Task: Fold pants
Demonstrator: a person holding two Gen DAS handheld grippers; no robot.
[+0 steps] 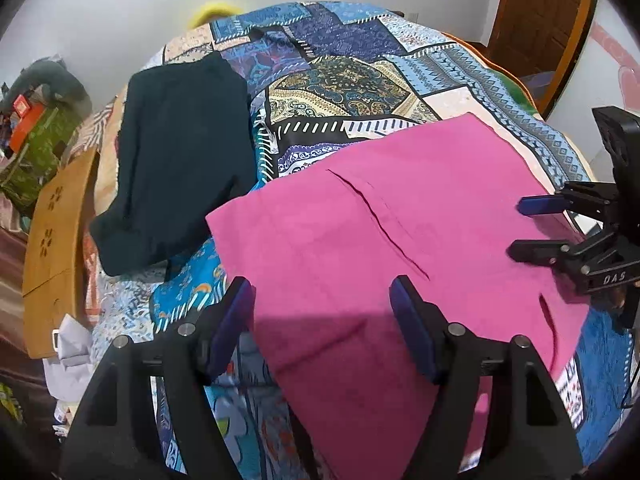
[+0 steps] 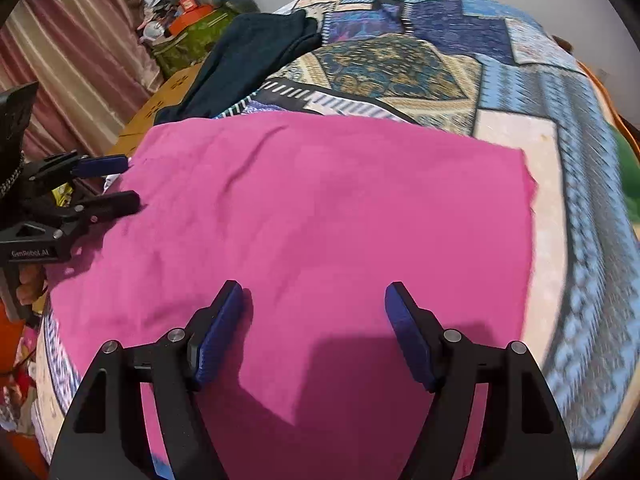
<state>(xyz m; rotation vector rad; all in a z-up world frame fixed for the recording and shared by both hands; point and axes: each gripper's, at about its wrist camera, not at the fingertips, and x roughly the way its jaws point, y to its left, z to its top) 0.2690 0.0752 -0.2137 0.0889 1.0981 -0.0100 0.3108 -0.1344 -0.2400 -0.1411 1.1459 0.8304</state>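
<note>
Pink pants (image 1: 380, 240) lie flat, folded into a broad rectangle, on a patchwork bedspread (image 1: 360, 80). In the left wrist view my left gripper (image 1: 320, 288) hovers over the pants' near left part, jaws open and nothing between the blue pads. My right gripper (image 1: 520, 226) shows at the right edge, over the pants' right side, also open. In the right wrist view the pink pants (image 2: 320, 208) fill the middle; my right gripper (image 2: 314, 288) stands open just above the cloth, and my left gripper (image 2: 130, 182) is open at the pants' left edge.
A dark folded garment (image 1: 180, 152) lies on the bed beyond the pants, to the left. A cardboard box (image 1: 52, 240) and piled clutter (image 1: 36, 128) stand beside the bed on the left, near a striped curtain (image 2: 80, 60). A wooden door (image 1: 536, 20) is at the far right.
</note>
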